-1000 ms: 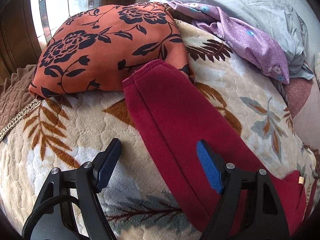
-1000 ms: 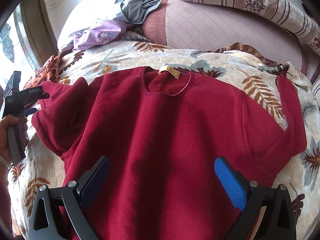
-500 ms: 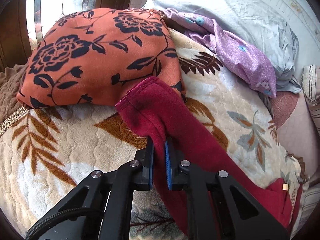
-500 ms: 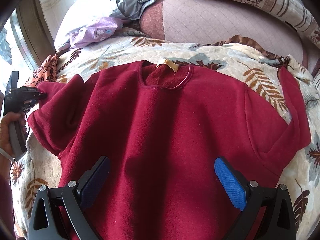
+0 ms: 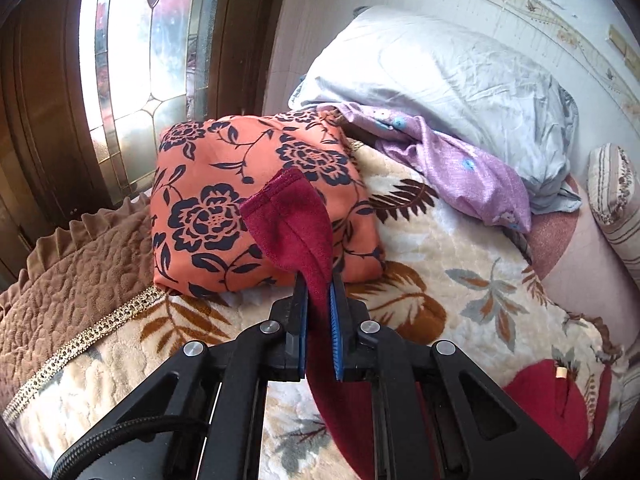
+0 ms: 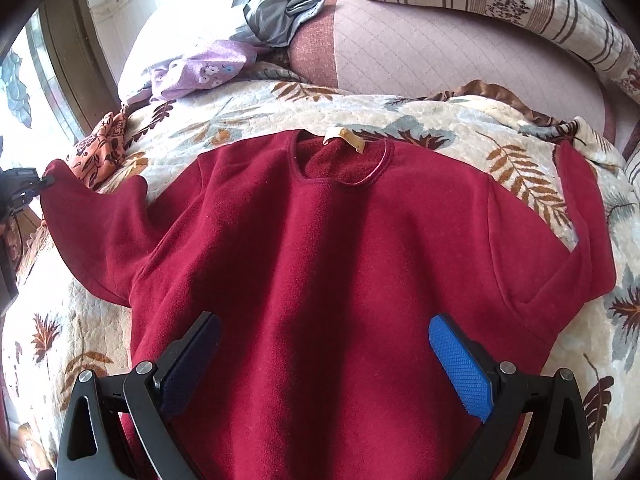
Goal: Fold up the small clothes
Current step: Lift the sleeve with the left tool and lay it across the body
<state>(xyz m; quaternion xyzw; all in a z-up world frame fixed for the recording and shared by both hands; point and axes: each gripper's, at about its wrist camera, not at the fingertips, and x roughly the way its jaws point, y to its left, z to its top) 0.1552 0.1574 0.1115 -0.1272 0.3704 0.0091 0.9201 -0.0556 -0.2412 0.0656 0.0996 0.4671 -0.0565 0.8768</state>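
Note:
A dark red fleece sweater point(image 6: 320, 264) lies flat, front up, on a leaf-patterned blanket point(image 6: 248, 112), neck with a tan label point(image 6: 344, 138) at the far side. My left gripper point(image 5: 318, 300) is shut on the sweater's left sleeve point(image 5: 296, 224) near the cuff and holds it lifted off the blanket; the cuff stands up past the fingertips. The same gripper shows at the left edge of the right wrist view point(image 6: 24, 188). My right gripper point(image 6: 320, 344) is open, hovering over the sweater's lower body, holding nothing. The right sleeve point(image 6: 580, 216) lies out on the blanket.
An orange pillow with black flowers point(image 5: 224, 208) lies just behind the lifted sleeve. A purple cloth point(image 5: 460, 172) and a grey pillow point(image 5: 460, 80) lie behind it. A brown quilt point(image 5: 72, 272) is on the left, by a window point(image 5: 132, 40). A striped pillow point(image 6: 500, 4) lies at the far right.
My left gripper went from open over the sleeve to shut on it, then lifted the sleeve off the blanket. My right gripper has stayed open over the sweater.

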